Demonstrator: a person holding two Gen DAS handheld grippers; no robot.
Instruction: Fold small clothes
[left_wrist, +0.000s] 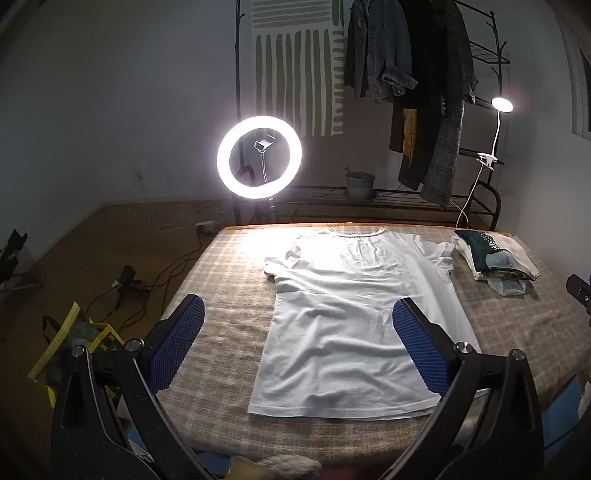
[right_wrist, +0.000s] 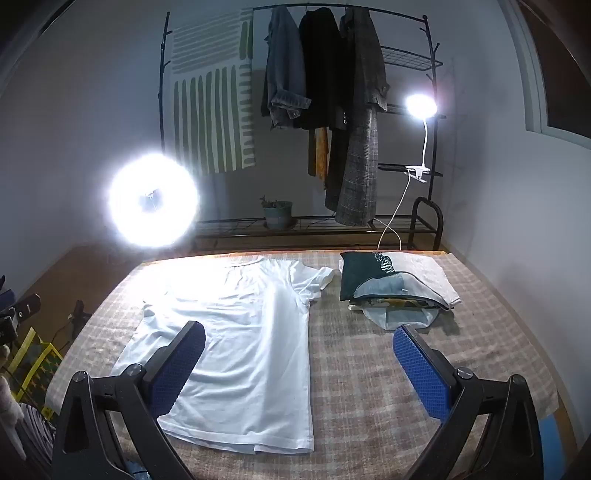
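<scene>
A white T-shirt (left_wrist: 343, 314) lies spread flat on the checked tablecloth (left_wrist: 229, 295), collar toward the far edge, hem toward me. It also shows in the right wrist view (right_wrist: 236, 332). My left gripper (left_wrist: 299, 347) is open and empty, held above the shirt's lower left part, its blue pads wide apart. My right gripper (right_wrist: 299, 369) is open and empty, above the shirt's right hem side and the bare cloth (right_wrist: 369, 387). The right gripper's edge (left_wrist: 580, 291) shows at the right of the left wrist view.
A stack of folded clothes (right_wrist: 395, 284) sits at the far right of the table, also in the left wrist view (left_wrist: 495, 258). A ring light (left_wrist: 259, 158) stands behind the far edge. A coat rack (right_wrist: 332, 110) and a clip lamp (right_wrist: 421, 105) stand behind.
</scene>
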